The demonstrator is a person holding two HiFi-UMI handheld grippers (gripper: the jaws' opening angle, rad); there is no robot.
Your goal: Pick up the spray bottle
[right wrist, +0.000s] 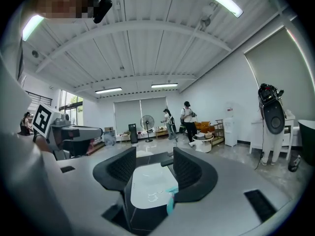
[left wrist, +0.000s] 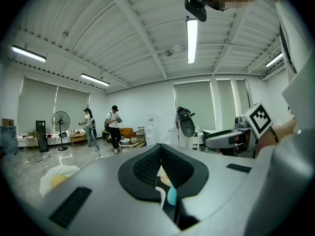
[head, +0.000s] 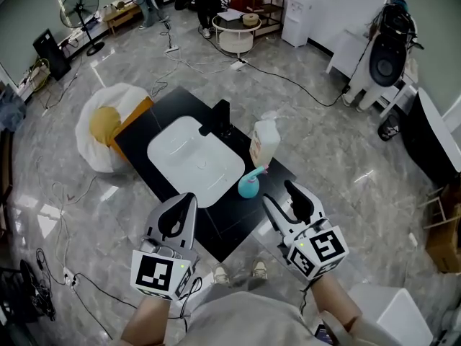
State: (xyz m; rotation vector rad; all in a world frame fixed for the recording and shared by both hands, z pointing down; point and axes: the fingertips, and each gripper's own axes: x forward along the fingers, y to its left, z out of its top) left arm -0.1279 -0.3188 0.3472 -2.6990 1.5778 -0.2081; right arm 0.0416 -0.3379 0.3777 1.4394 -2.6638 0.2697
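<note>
Claws: the left claw (head: 189,197) is pressed together. In the left gripper view (left wrist: 161,146) its ribbed pads meet at the tips and leave only a narrow slit below. A sliver of the small teal bottle (left wrist: 172,194) shows through that slit, beyond the claw and not pinched by it. The right claw (head: 278,193) is spread. In the right gripper view (right wrist: 155,154) its two dark pads stand well apart with nothing held between them. The white basin (right wrist: 150,183) and an edge of the teal bottle (right wrist: 170,200) lie beyond the gap.

Scene, head view: a black worktop (head: 230,222) sits diagonally on the grey marbled floor. The white basin (head: 194,161) is sunk into it, with a black faucet (head: 220,117) at the basin's far edge. The spray bottle (head: 264,143), white with a coloured label, stands upright on the worktop. It is just right of the basin, close to the worktop's right edge. The small teal bottle (head: 248,187), pink at the top, stands just near of the spray bottle, by the basin's near right corner.

Both claws hover over the near corner of the worktop, the left one by the basin's near edge. The right claw is near the teal bottle and apart from the spray bottle. Neither claw touches a bottle.

Surroundings: a white bag (head: 108,125) with something yellow in it lies on the floor, left of the worktop. A standing fan (head: 81,9) and a round white table (head: 236,31) stand far off.
</note>
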